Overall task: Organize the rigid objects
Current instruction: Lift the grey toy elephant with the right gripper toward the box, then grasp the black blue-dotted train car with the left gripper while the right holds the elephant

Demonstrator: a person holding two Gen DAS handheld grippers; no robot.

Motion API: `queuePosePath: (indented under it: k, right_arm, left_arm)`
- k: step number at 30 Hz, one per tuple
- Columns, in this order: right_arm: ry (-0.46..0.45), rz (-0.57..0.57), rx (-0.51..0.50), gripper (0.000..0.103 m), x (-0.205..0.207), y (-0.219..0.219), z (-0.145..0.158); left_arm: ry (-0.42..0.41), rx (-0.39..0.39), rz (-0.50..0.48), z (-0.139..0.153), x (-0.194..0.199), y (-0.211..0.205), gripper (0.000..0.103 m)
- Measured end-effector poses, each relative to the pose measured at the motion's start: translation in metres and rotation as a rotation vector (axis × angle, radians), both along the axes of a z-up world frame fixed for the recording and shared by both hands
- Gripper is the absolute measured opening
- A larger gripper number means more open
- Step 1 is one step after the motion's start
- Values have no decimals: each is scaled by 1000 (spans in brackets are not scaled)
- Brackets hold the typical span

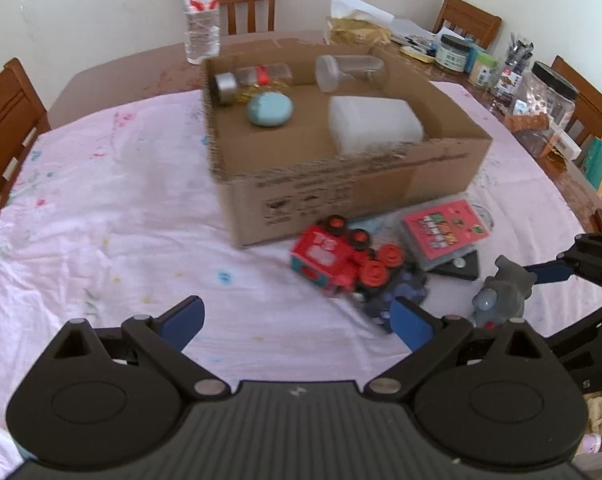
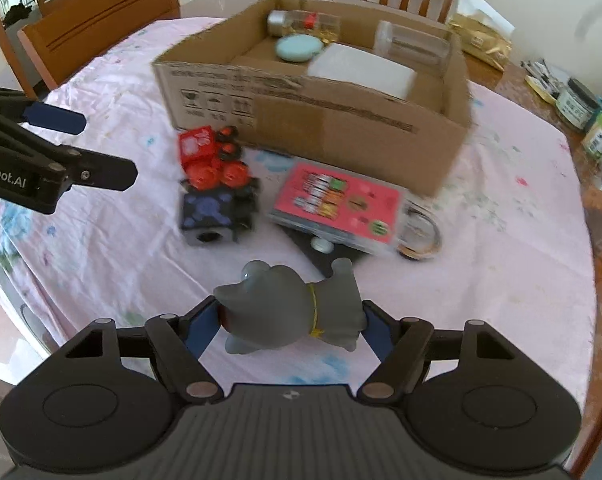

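Item in hand: I am pinching the grey toy animal (image 2: 291,308) in the right gripper (image 2: 289,322), lower centre of frame. Left gripper (image 1: 297,320) is hanging spread and empty. Next, I judge, I am lifting it over the cardboard box (image 2: 321,120) wall, upper centre.

A matt corrugated cardboard box (image 2: 321,120) is seen at upper centre, on thin pink cloth (image 2: 501,240). The grey toy (image 2: 293,308) looks smooth, rubbery; the chairs (image 2: 101,20), varnished wood.

the black triangular piece (image 2: 333,258) lies mostly hidden under the blurred red card case (image 2: 337,204).
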State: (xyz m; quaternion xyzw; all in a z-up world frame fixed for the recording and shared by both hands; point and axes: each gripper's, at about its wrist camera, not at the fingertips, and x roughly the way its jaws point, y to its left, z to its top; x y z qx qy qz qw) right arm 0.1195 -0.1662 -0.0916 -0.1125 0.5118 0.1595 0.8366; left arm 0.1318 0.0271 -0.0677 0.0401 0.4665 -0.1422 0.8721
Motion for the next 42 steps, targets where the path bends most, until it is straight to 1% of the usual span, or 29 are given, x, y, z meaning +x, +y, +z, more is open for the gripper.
queuePosePath:
  k: [2, 5, 7, 10, 13, 15, 18, 20, 22, 24, 29, 30, 32, 33, 34, 35, 37, 42]
  right_arm:
    - [-4, 5, -5, 79, 0, -11, -1]
    - [1, 24, 21, 81, -1, -23, -2]
    - [-9, 51, 11, 91, -4, -28, -4]
    - [-30, 96, 1, 98, -7, -30, -7]
    - [-40, 130, -1, 103, -8, -36, -12]
    - [-33, 141, 2, 103, -6, -40, -17]
    - [-13, 146, 37, 103, -5, -46, -21]
    - [14, 159, 39, 103, -4, -47, -26]
    - [-10, 197, 7, 103, -9, -46, -29]
    - [-23, 209, 22, 103, -12, -48, -30]
    - [-47, 244, 34, 103, -16, -53, -30]
    - [-51, 249, 37, 103, -16, -53, -30]
    - [-55, 256, 40, 103, -15, -54, -30]
    - [-60, 259, 42, 103, -16, -54, -30]
    - [-66, 262, 46, 103, -16, -54, -30]
    - [-74, 264, 51, 103, -18, -56, -31]
    - [-88, 269, 59, 103, -19, -58, -32]
    - [-97, 271, 64, 103, -21, -59, -31]
  left_arm:
    - [8, 2, 2, -3, 0, -11, 99]
    - [16, -1, 18, -7, 1, -28, 99]
    - [20, -8, 42, -10, 3, -37, 99]
    - [24, -11, 91, -16, 7, -49, 99]
    - [22, -9, 146, -26, 10, -60, 99]
    - [18, -4, 185, -33, 11, -66, 99]
    - [0, 31, 239, -41, 10, -72, 99]
    - [-3, 58, 269, -46, 7, -75, 99]
    - [3, 65, 293, -50, 3, -74, 99]
    - [17, 85, 313, -55, -2, -73, 100]
    - [-1, 97, 349, -55, -13, -68, 98]
    - [-13, 101, 353, -54, -13, -70, 94]
    - [-26, 96, 350, -51, -13, -75, 83]
    - [-30, 84, 345, -50, -14, -78, 73]
    - [-31, 72, 340, -49, -14, -80, 66]
    - [-31, 61, 336, -48, -14, -82, 63]
    - [-39, 56, 326, -47, -14, -86, 50]
    - [-31, 60, 298, -46, -18, -85, 50]
